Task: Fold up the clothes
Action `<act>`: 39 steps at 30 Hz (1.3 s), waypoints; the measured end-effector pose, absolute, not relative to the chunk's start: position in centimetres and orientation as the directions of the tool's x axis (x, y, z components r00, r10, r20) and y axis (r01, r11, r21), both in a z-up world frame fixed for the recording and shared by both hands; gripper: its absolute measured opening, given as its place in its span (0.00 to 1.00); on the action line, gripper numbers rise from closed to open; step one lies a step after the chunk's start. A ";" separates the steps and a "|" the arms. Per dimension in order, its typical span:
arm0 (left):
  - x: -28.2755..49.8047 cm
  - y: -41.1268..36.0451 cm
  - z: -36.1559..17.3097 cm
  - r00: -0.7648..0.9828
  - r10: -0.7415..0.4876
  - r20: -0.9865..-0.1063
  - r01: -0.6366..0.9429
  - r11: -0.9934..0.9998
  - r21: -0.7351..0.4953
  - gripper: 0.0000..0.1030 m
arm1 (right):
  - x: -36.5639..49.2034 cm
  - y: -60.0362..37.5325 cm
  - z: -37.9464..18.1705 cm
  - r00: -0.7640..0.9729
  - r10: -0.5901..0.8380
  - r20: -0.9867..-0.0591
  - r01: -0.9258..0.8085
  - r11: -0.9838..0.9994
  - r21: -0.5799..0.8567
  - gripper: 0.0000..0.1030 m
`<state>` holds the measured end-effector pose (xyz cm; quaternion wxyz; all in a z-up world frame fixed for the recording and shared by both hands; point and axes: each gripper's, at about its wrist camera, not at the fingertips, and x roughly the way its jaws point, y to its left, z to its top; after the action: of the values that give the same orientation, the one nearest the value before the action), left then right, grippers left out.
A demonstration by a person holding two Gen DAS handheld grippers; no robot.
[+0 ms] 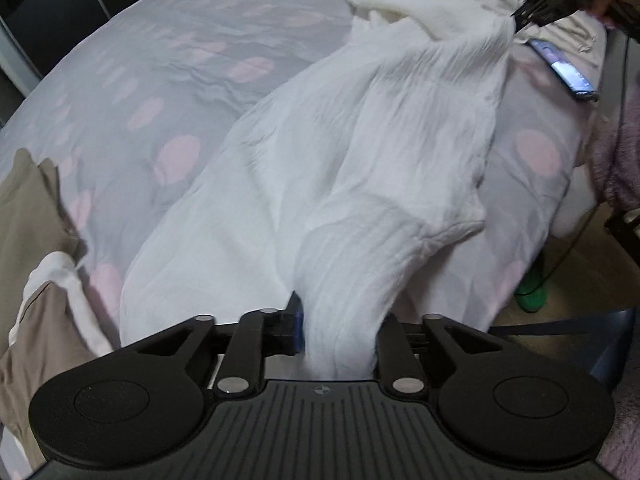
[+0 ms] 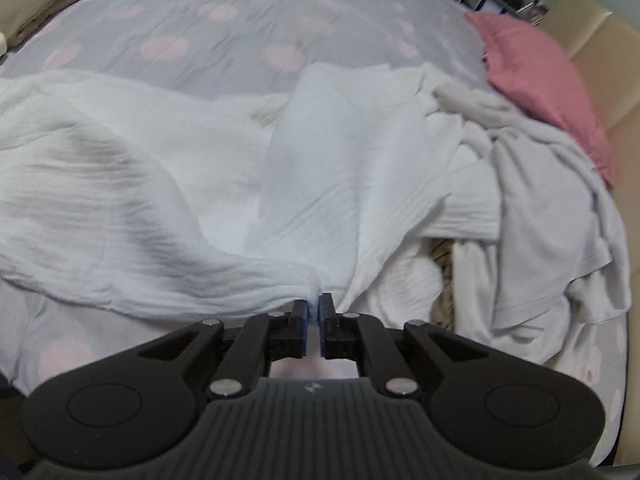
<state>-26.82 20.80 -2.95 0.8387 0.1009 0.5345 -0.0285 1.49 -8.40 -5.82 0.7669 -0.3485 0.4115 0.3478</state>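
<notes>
Two tongs, one garment: bed (image 1: 168,80) carries white garment (image 1: 340,152) stretched long between your hands. Left tongs (image 1: 340,336) clamp bunched near end; right tongs (image 2: 314,320) pinch far edge. Long axis runs tong to tong.

Left gripper (image 1: 340,336) at 6 o'clock, a bunched end of the white garment (image 1: 360,152) between its fingers. Garment stretches across the spotted bedsheet (image 1: 160,80) toward 1 o'clock, where the right gripper (image 1: 518,20) pinches its far end. Phone (image 1: 568,70) at 2 o'clock; beige clothes (image 1: 28,216) at 9 o'clock.
</notes>
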 end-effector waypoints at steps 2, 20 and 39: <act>-27.1 21.3 -1.9 0.461 0.019 -0.887 0.138 0.986 0.093 0.33 | 1.5 -8.3 -5.2 0.401 0.256 -0.879 -0.832 0.504 -0.232 0.10; -23.9 29.5 0.7 0.569 0.087 -0.818 -0.169 0.986 -0.012 0.68 | 5.7 -4.3 -0.1 0.397 0.404 -0.824 -0.808 0.580 -0.104 0.37; -21.1 34.3 -5.3 0.411 0.157 -0.898 -0.347 0.938 0.005 0.12 | 13.9 4.5 -7.5 0.387 0.319 -0.865 -0.730 0.680 -0.076 0.04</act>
<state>-21.08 34.27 -5.32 0.8349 -0.0913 0.5214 0.1509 13.91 4.46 -7.52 0.8003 -0.2300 0.4463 0.3276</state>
